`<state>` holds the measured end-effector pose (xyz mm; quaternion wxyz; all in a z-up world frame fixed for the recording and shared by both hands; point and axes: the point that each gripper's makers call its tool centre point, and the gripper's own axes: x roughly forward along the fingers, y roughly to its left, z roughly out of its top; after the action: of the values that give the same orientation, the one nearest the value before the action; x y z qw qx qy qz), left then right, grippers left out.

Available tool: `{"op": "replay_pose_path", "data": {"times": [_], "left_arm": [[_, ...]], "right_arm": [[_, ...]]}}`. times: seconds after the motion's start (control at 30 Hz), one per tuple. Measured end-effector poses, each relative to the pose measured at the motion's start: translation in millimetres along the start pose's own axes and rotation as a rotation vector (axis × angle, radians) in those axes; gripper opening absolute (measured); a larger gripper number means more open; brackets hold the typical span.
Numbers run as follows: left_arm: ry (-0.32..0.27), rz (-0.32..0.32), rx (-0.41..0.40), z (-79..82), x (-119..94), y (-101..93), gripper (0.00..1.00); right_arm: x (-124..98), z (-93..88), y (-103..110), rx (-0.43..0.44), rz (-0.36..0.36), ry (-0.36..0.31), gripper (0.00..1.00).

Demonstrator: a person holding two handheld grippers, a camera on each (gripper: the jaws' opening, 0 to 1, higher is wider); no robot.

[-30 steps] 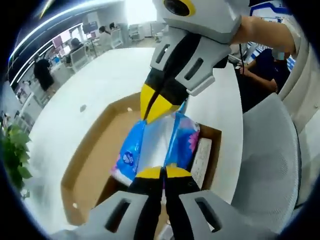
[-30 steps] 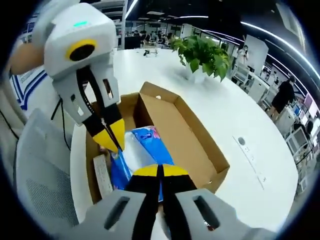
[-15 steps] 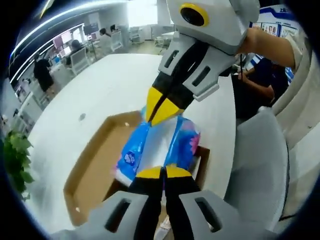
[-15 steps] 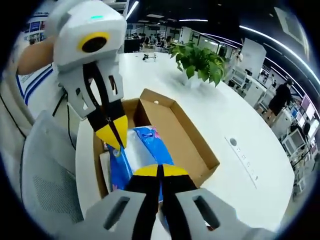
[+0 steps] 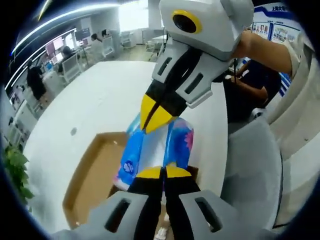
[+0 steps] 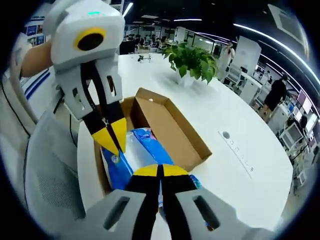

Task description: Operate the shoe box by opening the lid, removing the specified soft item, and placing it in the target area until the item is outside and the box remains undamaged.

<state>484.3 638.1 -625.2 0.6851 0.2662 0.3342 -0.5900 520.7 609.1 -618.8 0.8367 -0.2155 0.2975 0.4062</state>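
A soft blue tissue pack (image 5: 152, 147) with a pink flower print hangs above the open brown shoe box (image 5: 92, 172). My left gripper (image 5: 162, 172) is shut on its near end. My right gripper (image 5: 154, 112) reaches in from the top of the left gripper view and is shut on the far end. In the right gripper view the pack (image 6: 145, 150) stretches between my right gripper (image 6: 160, 171) and my left gripper (image 6: 112, 139), over the box (image 6: 172, 130), whose lid flap lies folded open beside it.
The box stands on a white table (image 5: 100, 95) near its edge. A grey mesh chair (image 6: 47, 190) sits close beside the table. A potted plant (image 6: 192, 60) stands further along it. A round port (image 6: 226, 135) is set in the tabletop. People sit at desks behind.
Both grippers have risen with the pack held between them. The pack now hangs higher above the box, which looks smaller and further below.
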Motion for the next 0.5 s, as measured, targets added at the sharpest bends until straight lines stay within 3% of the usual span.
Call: {"op": "replay_pose_path", "data": {"times": [0.5], "left_arm": [[-0.023,-0.055,0.032,40.7,44,-18.2,0.0]], "right_arm": [[-32,-45.7,-24,0.053,-0.04,0.026,0.0]]}}
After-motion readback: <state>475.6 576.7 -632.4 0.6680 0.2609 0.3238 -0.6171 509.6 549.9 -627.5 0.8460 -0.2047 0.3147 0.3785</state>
